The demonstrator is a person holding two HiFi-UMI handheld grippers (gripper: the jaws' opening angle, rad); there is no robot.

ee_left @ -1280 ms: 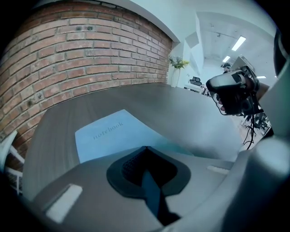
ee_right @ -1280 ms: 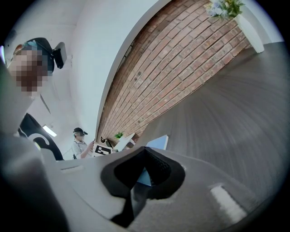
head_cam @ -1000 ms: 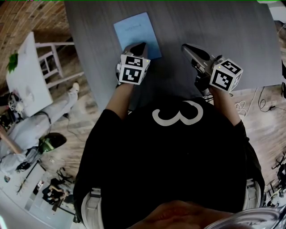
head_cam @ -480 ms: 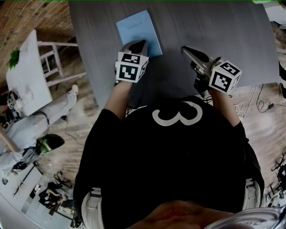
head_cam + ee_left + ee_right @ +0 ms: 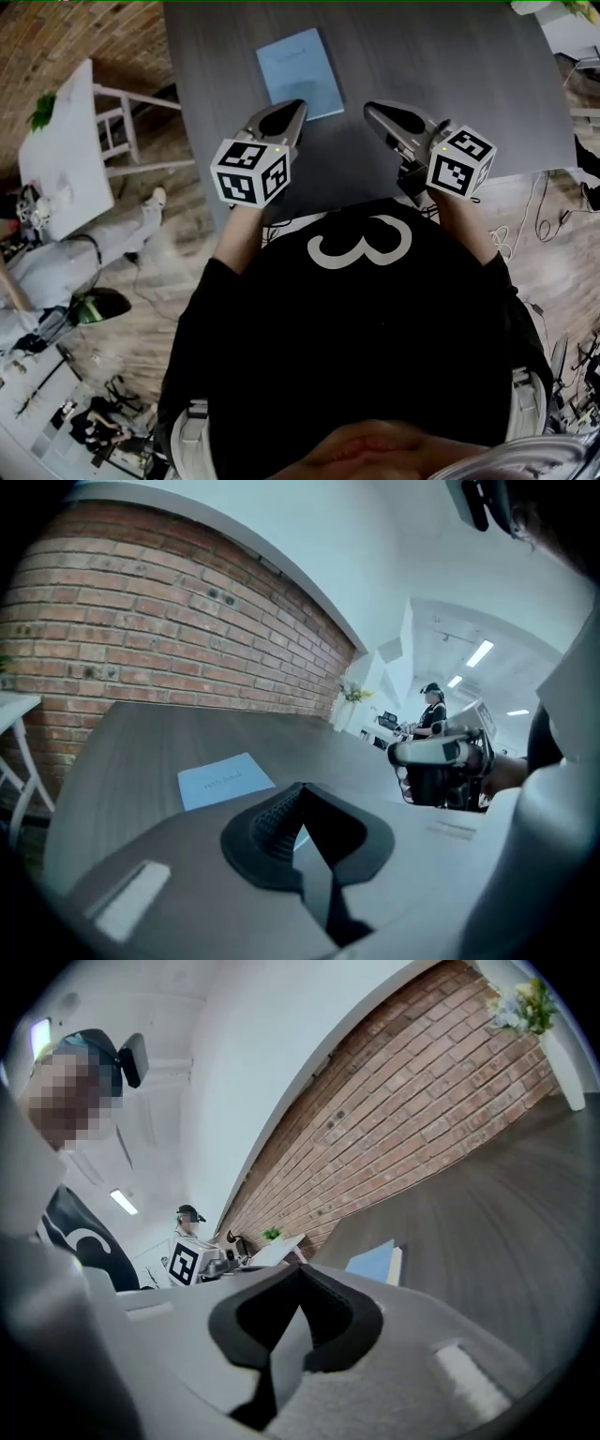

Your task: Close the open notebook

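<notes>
A light blue notebook [image 5: 300,72] lies flat and closed on the dark grey table [image 5: 441,56], its cover up. It also shows in the left gripper view as the notebook [image 5: 223,779] and in the right gripper view as the notebook [image 5: 380,1262]. My left gripper [image 5: 298,106] hovers just short of the notebook's near edge, jaws shut with nothing between them. My right gripper [image 5: 370,108] hangs over bare table to the notebook's right, apart from it, also shut and empty.
A white side table [image 5: 58,155] with a small plant stands left of the grey table. A seated person [image 5: 66,253] is at the lower left. Cables [image 5: 525,225] lie on the wooden floor at right. A brick wall [image 5: 169,639] runs along the table's far side.
Both grippers have pulled back toward me and a little away from the notebook. The left one no longer overlaps its near corner. The notebook stays closed.
</notes>
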